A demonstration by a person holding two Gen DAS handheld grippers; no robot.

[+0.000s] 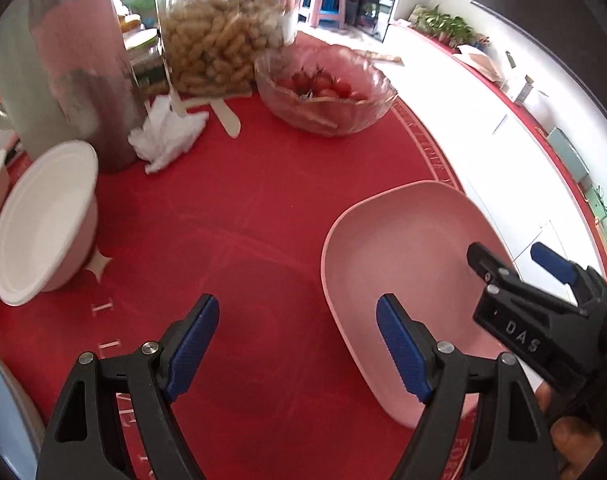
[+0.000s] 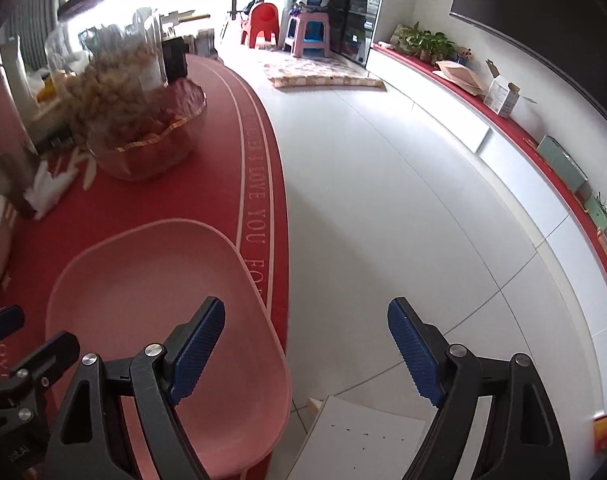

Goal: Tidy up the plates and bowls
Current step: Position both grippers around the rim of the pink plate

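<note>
On the round table with a red cloth (image 1: 263, 208), we are holding both tongs wide open and empty, angled downward. Our left gripper (image 1: 297, 354) is hanging over bare cloth, its right finger overlapping the shallow pink squarish plate (image 1: 407, 248), which lies empty at the table's edge; our right gripper (image 2: 307, 350) is straddling that plate's outer rim, seemingly readying a grasp. A pink bowl with a white lining (image 1: 43, 224) is standing empty at far left. Behind, a clear glass bowl (image 1: 327, 88) is holding red fruit, and a clear jar (image 1: 223, 32) is holding peanuts.
</note>
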